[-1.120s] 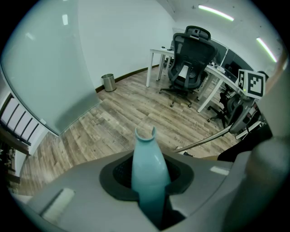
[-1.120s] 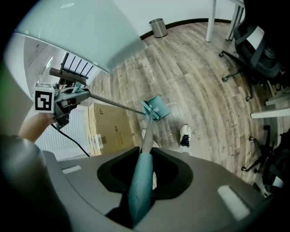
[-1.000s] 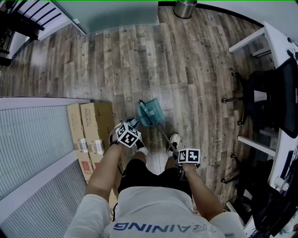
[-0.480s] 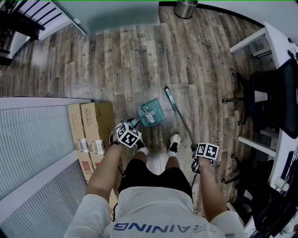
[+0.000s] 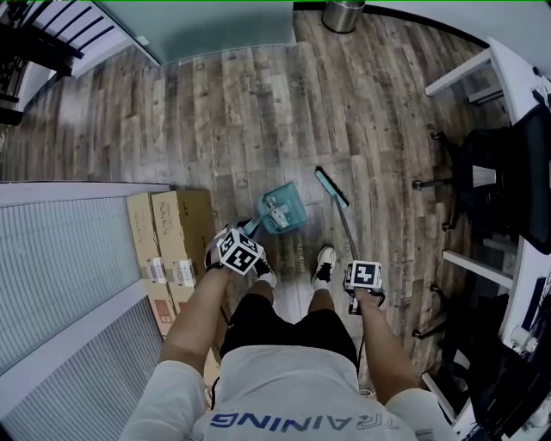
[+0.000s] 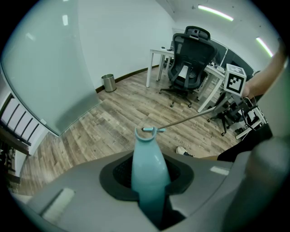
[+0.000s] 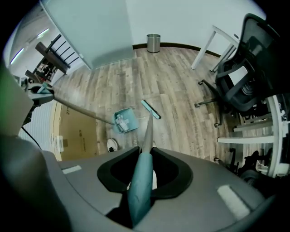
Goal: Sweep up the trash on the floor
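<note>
A teal dustpan sits on the wood floor in front of my feet, with pale trash lying inside it. My left gripper is shut on the dustpan's teal handle, which rises between its jaws. The broom head rests on the floor just right of the dustpan and apart from it. The broom's thin metal shaft runs back to my right gripper, which points down and is shut on the broom's teal grip.
Two cardboard boxes lie close to the left of the dustpan against a ribbed partition. An office chair and white desks fill the right side. A metal bin stands at the far wall. My shoes stand behind the pan.
The broom head left the dustpan and swung out to the right across the floor. My right gripper moved right, then came partly back. The left gripper and dustpan stayed put.
</note>
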A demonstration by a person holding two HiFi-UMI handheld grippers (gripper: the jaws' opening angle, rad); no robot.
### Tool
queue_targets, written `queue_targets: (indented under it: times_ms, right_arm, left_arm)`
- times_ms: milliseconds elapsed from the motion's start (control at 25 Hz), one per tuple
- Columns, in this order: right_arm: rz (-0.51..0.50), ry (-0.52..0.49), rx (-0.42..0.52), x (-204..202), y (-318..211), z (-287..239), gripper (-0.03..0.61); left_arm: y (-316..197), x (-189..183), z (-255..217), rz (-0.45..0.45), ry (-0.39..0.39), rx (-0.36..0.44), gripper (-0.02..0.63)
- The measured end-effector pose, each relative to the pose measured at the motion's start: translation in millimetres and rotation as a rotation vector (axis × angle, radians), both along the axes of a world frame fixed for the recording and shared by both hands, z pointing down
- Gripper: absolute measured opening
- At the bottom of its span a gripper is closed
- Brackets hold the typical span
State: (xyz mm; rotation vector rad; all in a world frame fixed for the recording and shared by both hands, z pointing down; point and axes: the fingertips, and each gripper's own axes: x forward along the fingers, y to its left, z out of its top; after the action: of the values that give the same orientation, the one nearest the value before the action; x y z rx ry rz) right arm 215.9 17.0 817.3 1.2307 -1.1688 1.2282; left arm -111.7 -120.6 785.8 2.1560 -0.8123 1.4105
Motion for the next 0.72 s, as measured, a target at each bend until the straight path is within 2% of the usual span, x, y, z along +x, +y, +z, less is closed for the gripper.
queue_targets:
  times_ms: [200,320,440,720]
  right_arm:
    - [-0.043,-0.115,-0.047,-51,33,-4,0.106]
    - [0.011,-0.186,-0.063,-73,45,-5,0.106]
    - [0.077,-0.227,-0.072,-83,50,-6,0.106]
    - [0.082,-0.252,-0.071,-88,53,-14,0.106]
  left_arm:
    - [-3,-1,1,0.001,-0.002,-0.002,0.091]
    - [-3,-1,0,0.001,0.000,-0.002,0.091]
    - [0,-1,1,0.000,0.001,-0.001,0.091]
    - [2,-1,2,0.003,-0.006,0.004,0.091]
